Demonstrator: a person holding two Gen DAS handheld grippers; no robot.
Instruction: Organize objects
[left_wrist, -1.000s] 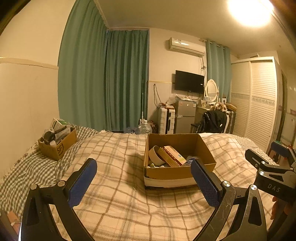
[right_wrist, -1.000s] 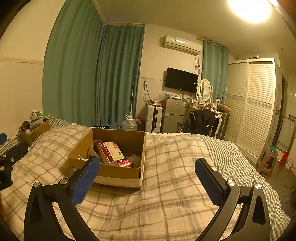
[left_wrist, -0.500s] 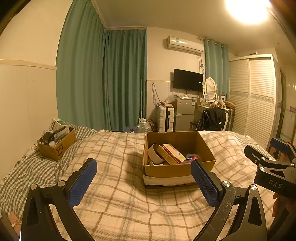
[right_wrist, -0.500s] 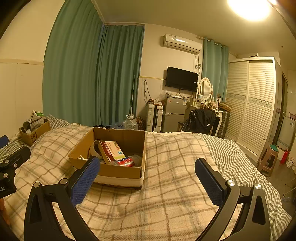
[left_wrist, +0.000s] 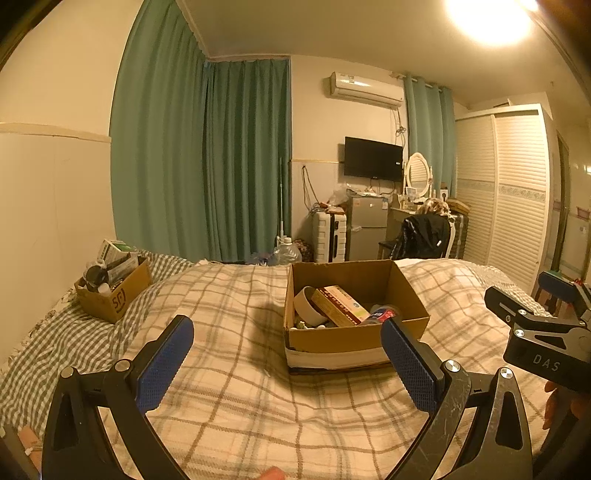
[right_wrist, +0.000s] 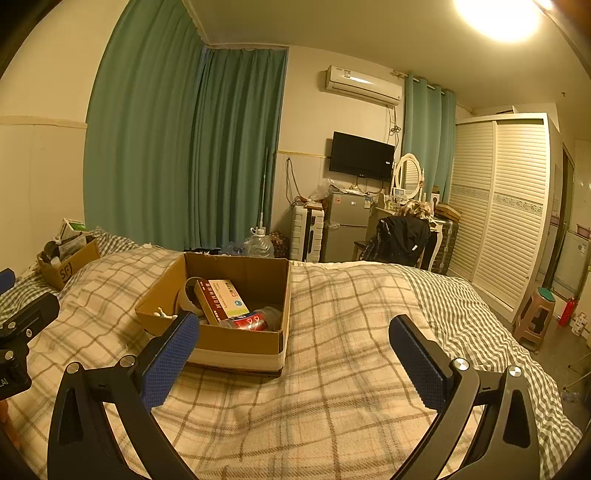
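Observation:
An open cardboard box (left_wrist: 354, 338) sits on the plaid bed; it also shows in the right wrist view (right_wrist: 236, 341). Inside lie a white roll of tape (left_wrist: 308, 306), a red and white carton (left_wrist: 341, 304) and a red-labelled bottle (right_wrist: 251, 321). My left gripper (left_wrist: 286, 360) is open and empty, held above the blanket in front of the box. My right gripper (right_wrist: 293, 356) is open and empty, to the right of the box. A smaller cardboard box (left_wrist: 110, 295) full of items stands at the far left of the bed.
The plaid blanket (right_wrist: 351, 332) covers the bed. Beyond the bed's far end stand a water jug (left_wrist: 288, 253), a suitcase (left_wrist: 328, 236), a small fridge (left_wrist: 367, 225) and a chair with a black jacket (left_wrist: 423, 236). A stool (right_wrist: 537, 317) stands on the floor at right.
Both grippers have risen or tilted slightly; the box sits a little lower in both views. Both stay open and empty.

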